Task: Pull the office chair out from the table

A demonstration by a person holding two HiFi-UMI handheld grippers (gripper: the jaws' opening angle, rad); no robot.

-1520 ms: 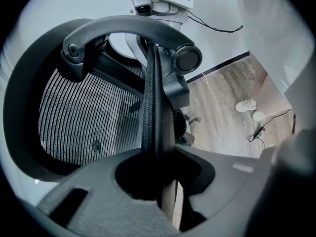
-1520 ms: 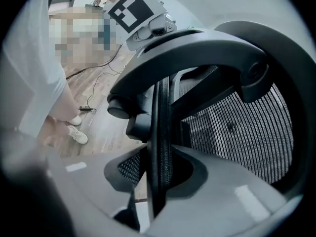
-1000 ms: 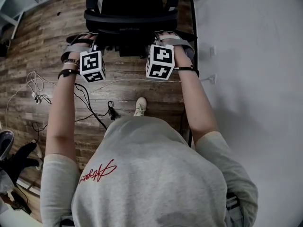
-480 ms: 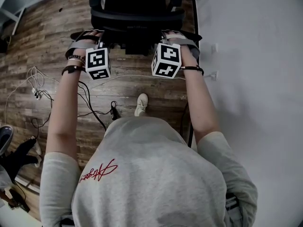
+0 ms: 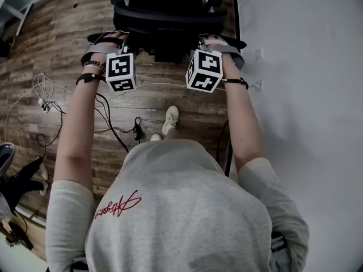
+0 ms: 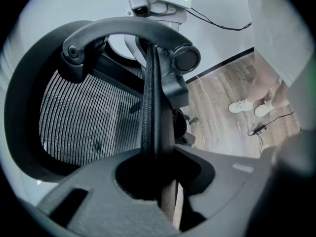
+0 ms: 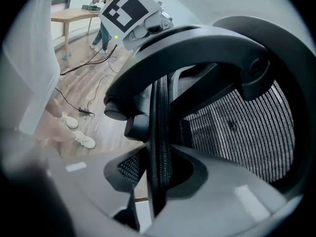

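The black office chair stands at the top of the head view, its mesh backrest toward me. My left gripper is shut on the backrest's left edge, which runs upright between its jaws. My right gripper is shut on the backrest's other edge in the same way. In the head view the left marker cube and the right marker cube sit just below the chair back, and the fingertips are hidden behind them. The curved headrest bar arches above the mesh.
A white wall with sockets runs close along the right. Cables and a plug lie on the wooden floor to the left. The person's shoes are under the arms. A wooden table stands far off.
Both grippers and the chair back have shifted up and a little right in the head view. A second shoe has come into sight beside the first. The grips look unchanged.
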